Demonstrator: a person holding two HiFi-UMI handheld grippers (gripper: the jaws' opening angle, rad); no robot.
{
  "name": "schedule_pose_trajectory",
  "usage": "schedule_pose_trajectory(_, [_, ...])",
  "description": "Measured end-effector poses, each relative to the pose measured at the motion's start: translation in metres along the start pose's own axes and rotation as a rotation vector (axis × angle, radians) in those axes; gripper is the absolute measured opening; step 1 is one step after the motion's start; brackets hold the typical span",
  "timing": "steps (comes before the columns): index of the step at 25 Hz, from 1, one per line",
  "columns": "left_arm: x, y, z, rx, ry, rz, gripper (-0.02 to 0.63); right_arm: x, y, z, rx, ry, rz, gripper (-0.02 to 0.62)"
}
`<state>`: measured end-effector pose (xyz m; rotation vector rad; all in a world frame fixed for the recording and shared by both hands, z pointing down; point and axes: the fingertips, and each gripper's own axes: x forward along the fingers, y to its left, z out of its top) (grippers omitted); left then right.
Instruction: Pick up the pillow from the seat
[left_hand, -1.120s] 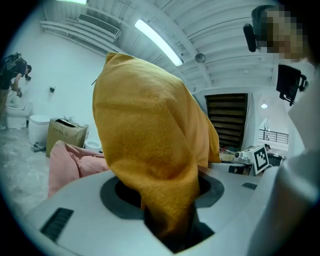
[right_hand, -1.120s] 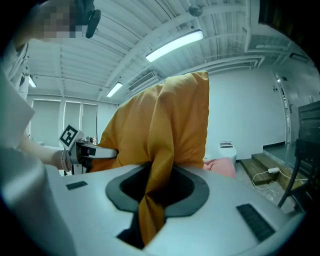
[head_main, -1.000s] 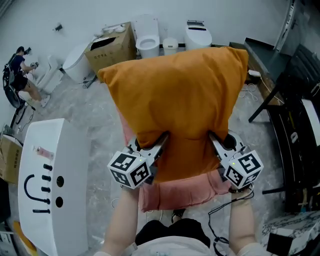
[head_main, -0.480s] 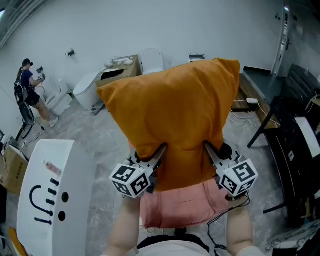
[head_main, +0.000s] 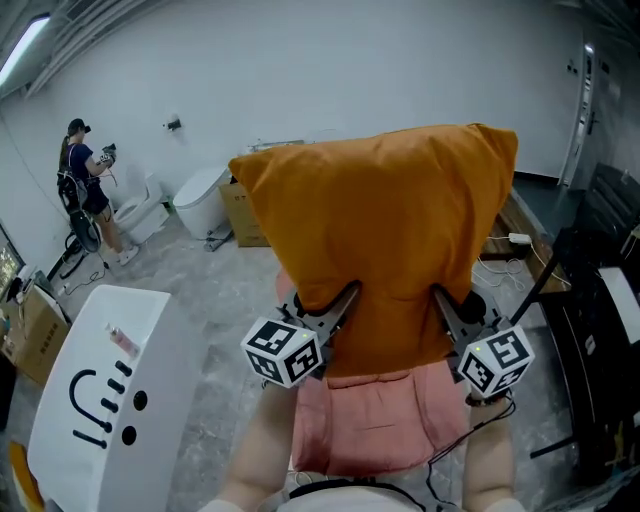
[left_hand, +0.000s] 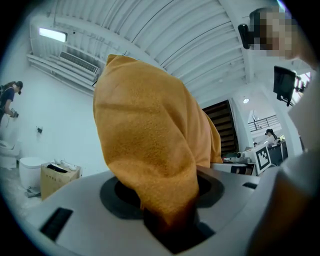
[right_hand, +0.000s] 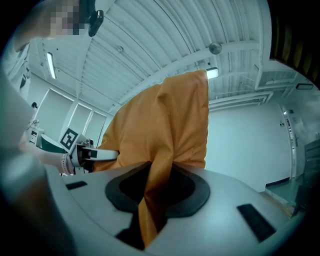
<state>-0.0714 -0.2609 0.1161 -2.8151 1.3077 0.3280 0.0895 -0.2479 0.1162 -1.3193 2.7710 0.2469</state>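
An orange pillow (head_main: 385, 235) hangs in the air in front of me, held up by its lower edge. My left gripper (head_main: 345, 296) is shut on the pillow's lower left part, and my right gripper (head_main: 440, 297) is shut on its lower right part. Below the pillow lies the pink seat cushion (head_main: 370, 415), apart from it. In the left gripper view the orange pillow (left_hand: 150, 150) is bunched between the jaws. The right gripper view shows a fold of the pillow (right_hand: 160, 165) pinched between the jaws, with the left gripper (right_hand: 87, 152) at its left.
A white basin unit (head_main: 95, 400) stands at my left. A cardboard box (head_main: 243, 205) and a white toilet (head_main: 205, 195) stand by the far wall, where a person (head_main: 85, 175) stands at the far left. Black frames (head_main: 590, 330) and cables lie at the right.
Both grippers have risen with the pillow, which now hangs higher above the pink seat cushion. More of the far wall has come into view.
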Motion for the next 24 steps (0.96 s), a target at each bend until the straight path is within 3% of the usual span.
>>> schedule_pose_trajectory(24, [0.009,-0.004,0.023,0.035,-0.048,-0.014,0.229,0.002,-0.008,0.023,-0.022,-0.033,-0.001,0.097])
